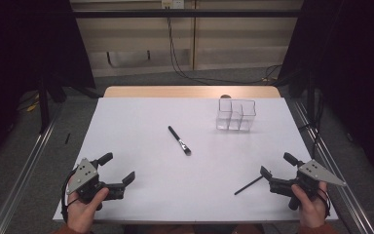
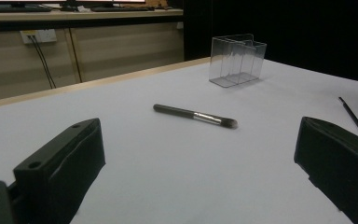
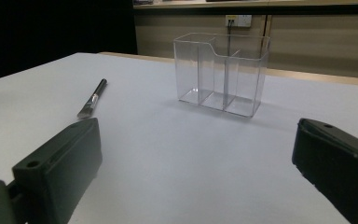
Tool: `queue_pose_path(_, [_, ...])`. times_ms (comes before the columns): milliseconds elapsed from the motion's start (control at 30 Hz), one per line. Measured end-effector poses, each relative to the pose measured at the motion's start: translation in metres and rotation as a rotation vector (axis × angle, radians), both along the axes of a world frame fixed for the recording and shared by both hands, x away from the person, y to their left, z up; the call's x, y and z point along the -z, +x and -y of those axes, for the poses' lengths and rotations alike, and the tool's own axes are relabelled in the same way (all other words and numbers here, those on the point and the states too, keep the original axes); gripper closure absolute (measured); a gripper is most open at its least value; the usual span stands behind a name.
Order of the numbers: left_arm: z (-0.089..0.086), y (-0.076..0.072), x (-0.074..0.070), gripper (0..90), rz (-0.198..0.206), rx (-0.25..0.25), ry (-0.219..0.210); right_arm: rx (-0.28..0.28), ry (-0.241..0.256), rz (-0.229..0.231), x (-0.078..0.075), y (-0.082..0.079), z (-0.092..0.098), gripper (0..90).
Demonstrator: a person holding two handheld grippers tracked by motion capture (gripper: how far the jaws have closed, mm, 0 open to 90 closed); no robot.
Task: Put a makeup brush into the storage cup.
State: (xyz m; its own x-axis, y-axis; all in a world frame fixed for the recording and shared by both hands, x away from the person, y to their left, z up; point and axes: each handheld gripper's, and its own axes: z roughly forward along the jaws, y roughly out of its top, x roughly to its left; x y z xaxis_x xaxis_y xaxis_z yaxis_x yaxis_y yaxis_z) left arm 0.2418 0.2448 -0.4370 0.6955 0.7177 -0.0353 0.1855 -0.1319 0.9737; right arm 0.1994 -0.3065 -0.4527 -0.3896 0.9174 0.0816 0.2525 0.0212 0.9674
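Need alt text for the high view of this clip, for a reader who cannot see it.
Two hand-held grippers, left gripper and right gripper, rest open at the near corners of a white table. Between them lie a makeup brush and a thin black stick; a clear three-part organiser stands farther back.

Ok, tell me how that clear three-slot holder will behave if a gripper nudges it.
The clear holder looks thin-walled and empty, so probably light; it would likely slide on the smooth white table. Taller than deep, it may tip if pushed near its rim.
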Motion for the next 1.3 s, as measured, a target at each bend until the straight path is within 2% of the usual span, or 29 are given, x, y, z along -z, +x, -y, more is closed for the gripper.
queue_pose_path(267, [0.001, 0.0, 0.0, 2.4, -0.004, 0.012, 0.003, -0.002, 0.012, -0.006, 0.001, 0.003, 0.0, 1.3])
queue_pose_path(600, [0.005, 0.003, -0.001, 2.0, -0.011, 0.037, -0.007, -0.009, 0.001, 0.001, 0.001, 0.002, -0.001, 1.3])
queue_pose_path(800, [0.01, 0.014, -0.001, 1.9, -0.008, 0.04, 0.021, -0.012, 0.001, -0.003, 0.001, 0.002, -0.002, 1.3])
queue_pose_path(867, [0.014, 0.022, 0.001, 1.9, -0.012, 0.046, 0.034, -0.013, 0.001, -0.005, 0.001, 0.003, -0.003, 1.3])
queue_pose_path(1300, [0.032, 0.04, -0.001, 1.6, 0.001, 0.091, 0.023, -0.02, -0.007, -0.001, -0.001, 0.001, -0.006, 1.3])
